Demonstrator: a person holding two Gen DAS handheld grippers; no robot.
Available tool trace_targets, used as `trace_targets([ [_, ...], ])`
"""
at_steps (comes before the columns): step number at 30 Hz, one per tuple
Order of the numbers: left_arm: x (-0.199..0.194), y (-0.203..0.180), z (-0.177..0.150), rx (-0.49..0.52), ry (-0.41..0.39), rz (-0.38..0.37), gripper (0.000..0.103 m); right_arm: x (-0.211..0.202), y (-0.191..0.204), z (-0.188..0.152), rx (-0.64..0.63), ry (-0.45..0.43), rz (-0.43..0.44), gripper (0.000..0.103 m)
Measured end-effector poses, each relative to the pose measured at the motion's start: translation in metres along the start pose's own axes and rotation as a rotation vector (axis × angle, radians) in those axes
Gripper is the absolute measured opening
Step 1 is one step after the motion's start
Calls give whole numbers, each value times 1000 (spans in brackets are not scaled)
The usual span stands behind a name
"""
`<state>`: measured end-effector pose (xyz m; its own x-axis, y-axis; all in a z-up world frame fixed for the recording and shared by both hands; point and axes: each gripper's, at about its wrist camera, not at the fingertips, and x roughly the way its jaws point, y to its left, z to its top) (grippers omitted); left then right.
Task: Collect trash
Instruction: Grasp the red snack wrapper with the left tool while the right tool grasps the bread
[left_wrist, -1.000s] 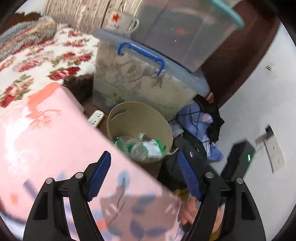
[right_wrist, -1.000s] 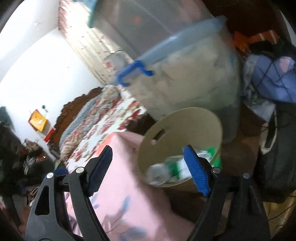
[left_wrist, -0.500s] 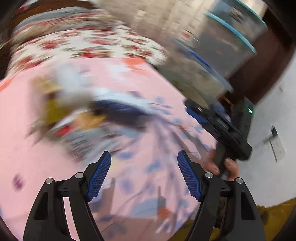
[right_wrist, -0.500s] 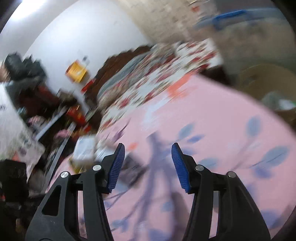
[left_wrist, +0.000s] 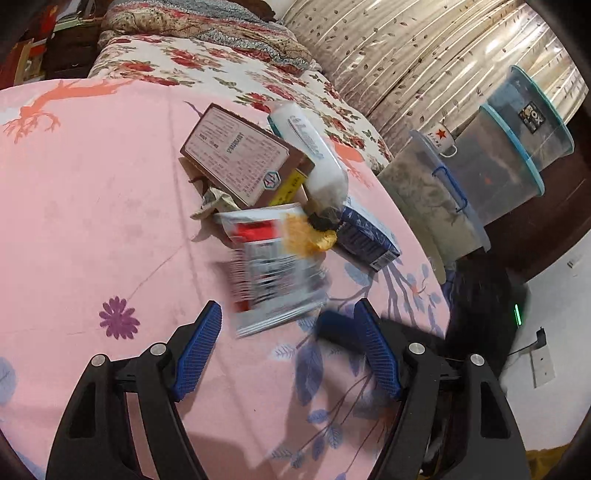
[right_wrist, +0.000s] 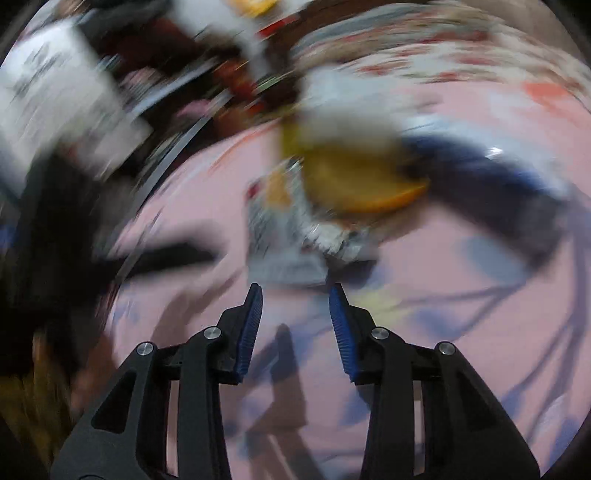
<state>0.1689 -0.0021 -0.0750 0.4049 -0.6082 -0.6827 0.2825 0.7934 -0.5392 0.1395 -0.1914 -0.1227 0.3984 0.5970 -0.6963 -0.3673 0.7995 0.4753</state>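
A heap of trash lies on the pink bedspread (left_wrist: 92, 206): a brown carton (left_wrist: 236, 160), a white pouch (left_wrist: 314, 155), a silver and red wrapper (left_wrist: 273, 273), a yellow crumpled piece (left_wrist: 310, 232) and a dark blue box (left_wrist: 365, 236). My left gripper (left_wrist: 288, 325) hovers open just short of the wrapper, nothing between its fingers. A blurred blue fingertip of the other gripper (left_wrist: 334, 325) shows beside its right finger. In the blurred right wrist view my right gripper (right_wrist: 295, 291) is closing, empty, right before the wrapper (right_wrist: 284, 243) and an orange piece (right_wrist: 362, 181).
Stacked clear storage boxes (left_wrist: 480, 177) with a mug (left_wrist: 441, 138) on one stand at the right past the bed's edge. A flowered quilt (left_wrist: 207, 70) covers the far bed. A dark device with a green light (left_wrist: 517, 314) sits low on the right.
Both grippers swung away from the beige bin with bottles, over the pink bedspread to the trash heap. The right gripper's jaws narrowed; the left stayed wide.
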Motion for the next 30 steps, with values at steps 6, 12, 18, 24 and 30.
trace_targets([
  [6, 4, 2, 10, 23, -27, 49, 77, -26, -10, -15, 59, -77, -27, 42],
  [12, 38, 2, 17, 12, 14, 83, 58, -44, -70, 10, 335, -173, -1, 42],
  [18, 25, 12, 0, 0, 26, 66, 12, -3, -95, 51, 472, -144, 44, 39],
  [24, -11, 24, -22, -6, 8, 57, 12, -2, -77, 29, 451, -124, 51, 14],
  [30, -30, 42, -38, -58, 12, 17, 12, -51, -59, -42, 388, -86, 49, 13],
])
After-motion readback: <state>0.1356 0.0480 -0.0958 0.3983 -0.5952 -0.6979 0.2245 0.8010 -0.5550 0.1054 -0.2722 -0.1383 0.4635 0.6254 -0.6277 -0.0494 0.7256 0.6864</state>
